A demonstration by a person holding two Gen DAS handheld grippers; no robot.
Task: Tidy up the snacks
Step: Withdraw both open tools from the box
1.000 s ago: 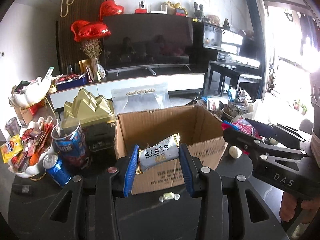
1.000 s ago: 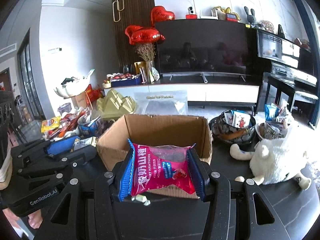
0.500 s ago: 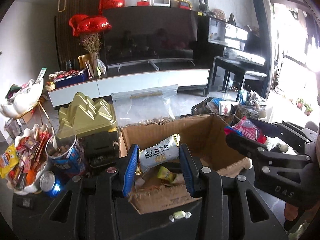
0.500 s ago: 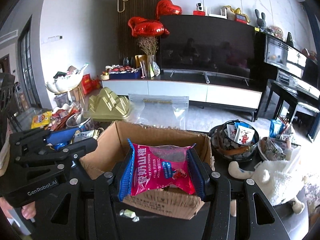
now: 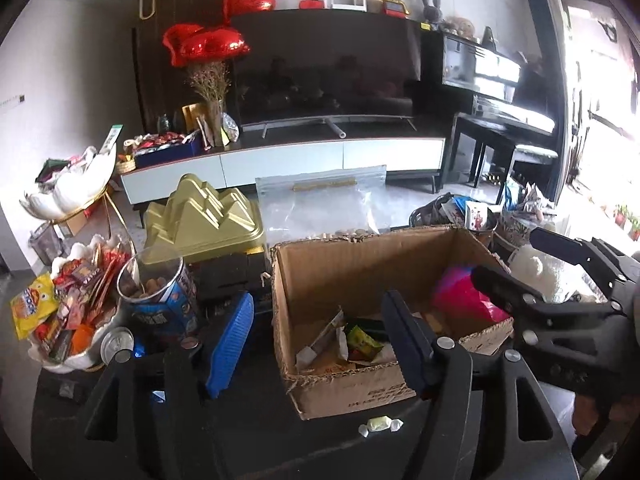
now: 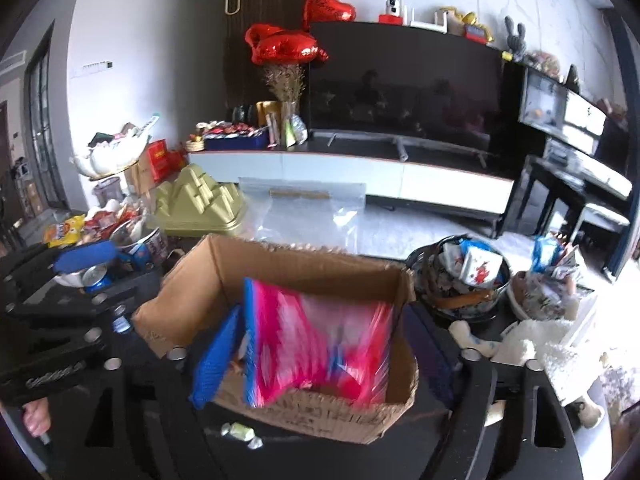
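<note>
- Cardboard box (image 5: 360,280) stands open on the dark table (image 5: 260,440), with both grippers held over its near rim.
- Left gripper (image 5: 320,340) has just been opening; its jaws stand released with nothing between the pads, the blue left pad out beside the box's left wall and the right pad over the inside.
- Loose snack packets (image 5: 352,340) lie on the box floor below it, among them a white one and a yellow-green one.
- Right gripper (image 6: 316,352) has also just been opening; the pink bag (image 6: 316,340) is between its spread fingers, blurred, inside the box, and whether the pads touch it I cannot tell.
- A wrapped candy (image 5: 380,424) lies on the table just near of the box front.
- Left of the box are a blue tub (image 5: 160,300) of nuts, a can (image 5: 116,340) and a white bowl (image 5: 72,360) heaped with packets.
- Just beyond the box's far left corner is a gold lid (image 5: 200,220); a clear zip bag (image 5: 324,200) stands upright behind the far wall.
- Right of the box are a dark bowl (image 6: 460,304) of packets and a white plush toy (image 6: 536,352), close to the right gripper.
- Far off, across the floor, stand a television (image 6: 400,80) and red heart balloons (image 6: 284,48).
</note>
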